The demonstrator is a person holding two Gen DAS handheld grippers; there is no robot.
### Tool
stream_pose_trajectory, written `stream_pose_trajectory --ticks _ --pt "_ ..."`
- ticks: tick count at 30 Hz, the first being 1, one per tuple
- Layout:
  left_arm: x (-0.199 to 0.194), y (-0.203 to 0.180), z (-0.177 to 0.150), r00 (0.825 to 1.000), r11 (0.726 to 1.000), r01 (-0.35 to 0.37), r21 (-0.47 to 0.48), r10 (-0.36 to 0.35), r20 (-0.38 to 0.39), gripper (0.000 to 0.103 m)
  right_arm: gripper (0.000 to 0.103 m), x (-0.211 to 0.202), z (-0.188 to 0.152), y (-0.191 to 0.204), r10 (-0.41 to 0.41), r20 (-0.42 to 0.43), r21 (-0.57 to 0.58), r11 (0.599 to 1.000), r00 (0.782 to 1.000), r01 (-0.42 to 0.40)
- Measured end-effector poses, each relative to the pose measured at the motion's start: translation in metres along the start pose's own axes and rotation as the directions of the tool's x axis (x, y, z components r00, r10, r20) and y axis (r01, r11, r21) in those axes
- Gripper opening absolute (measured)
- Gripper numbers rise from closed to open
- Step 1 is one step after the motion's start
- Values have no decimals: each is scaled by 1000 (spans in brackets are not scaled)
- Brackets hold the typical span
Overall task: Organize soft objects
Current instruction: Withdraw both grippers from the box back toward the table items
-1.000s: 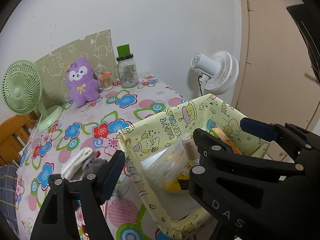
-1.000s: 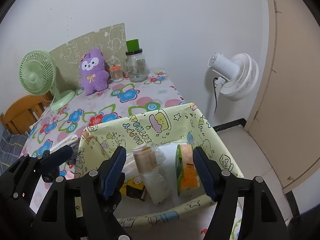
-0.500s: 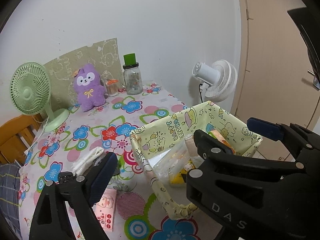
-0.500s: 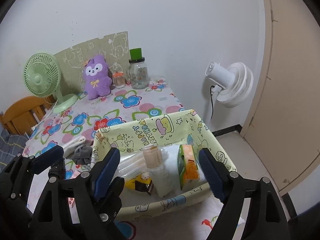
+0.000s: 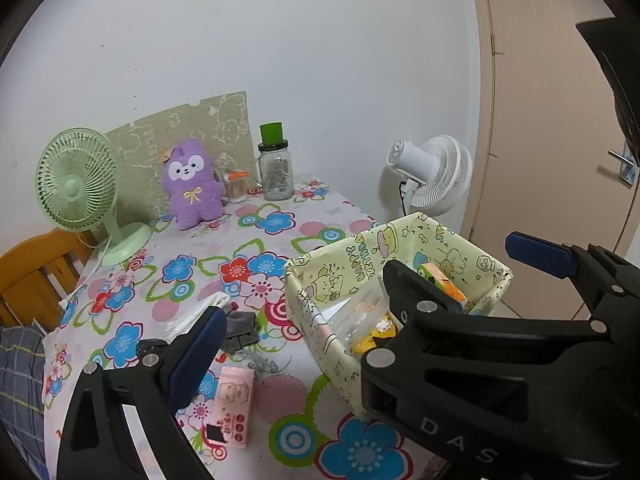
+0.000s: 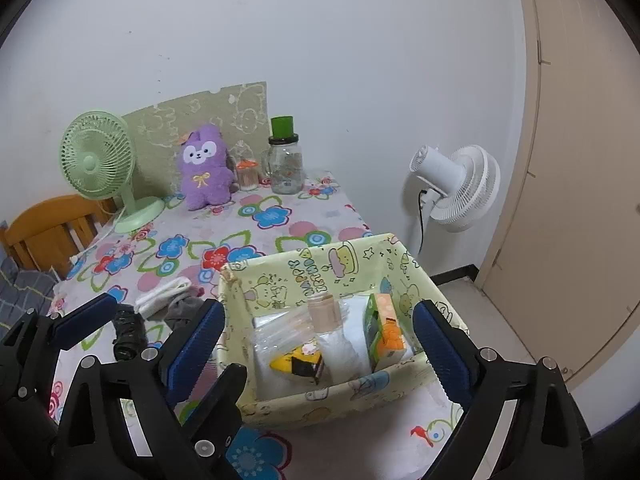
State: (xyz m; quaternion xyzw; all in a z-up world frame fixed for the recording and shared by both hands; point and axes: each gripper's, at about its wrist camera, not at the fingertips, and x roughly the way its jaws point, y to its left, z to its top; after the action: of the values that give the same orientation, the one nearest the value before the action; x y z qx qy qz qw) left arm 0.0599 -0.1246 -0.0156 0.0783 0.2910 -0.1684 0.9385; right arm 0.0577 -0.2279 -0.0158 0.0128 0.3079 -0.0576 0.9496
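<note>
A table (image 6: 280,216) under a flowered cloth fills both views. Both grippers have drawn back and up since a second ago, so more of the table shows. The right gripper (image 6: 316,344) hangs with its blue-padded fingers wide apart and empty, above a pale yellow cartoon-print fabric bin (image 6: 320,264) at the table's front right corner. The left gripper (image 5: 360,304) is also spread wide and holds nothing, just left of the bin. Inside the bin lie clear plastic bags, a yellow item and an orange-and-green carton (image 6: 384,332). A white folded cloth (image 6: 162,294) and a grey crumpled cloth (image 6: 182,312) rest near the table's front left edge, beside the bin. A pink packet (image 5: 234,408), now uncovered, lies near the front edge. A purple plush toy (image 6: 206,168) sits at the back edge, between a green fan (image 6: 98,160) and a glass jar (image 6: 286,166).
</note>
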Motion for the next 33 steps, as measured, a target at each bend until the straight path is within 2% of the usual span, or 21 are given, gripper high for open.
stream_pose_trajectory --ticks 16,25,33 --pt "-31 21 -13 999 999 -36 -12 36 38 103 101 -27 -8 29 14 44 -26 1000 999 -13" --pt "-40 39 -24 997 997 -67 -41 68 36 103 101 -31 -14 49 54 37 -44 998 998 -52" --pt "-46 54 -34 996 996 -75 -48 77 37 103 101 -32 -20 69 54 32 -48 997 998 -53"
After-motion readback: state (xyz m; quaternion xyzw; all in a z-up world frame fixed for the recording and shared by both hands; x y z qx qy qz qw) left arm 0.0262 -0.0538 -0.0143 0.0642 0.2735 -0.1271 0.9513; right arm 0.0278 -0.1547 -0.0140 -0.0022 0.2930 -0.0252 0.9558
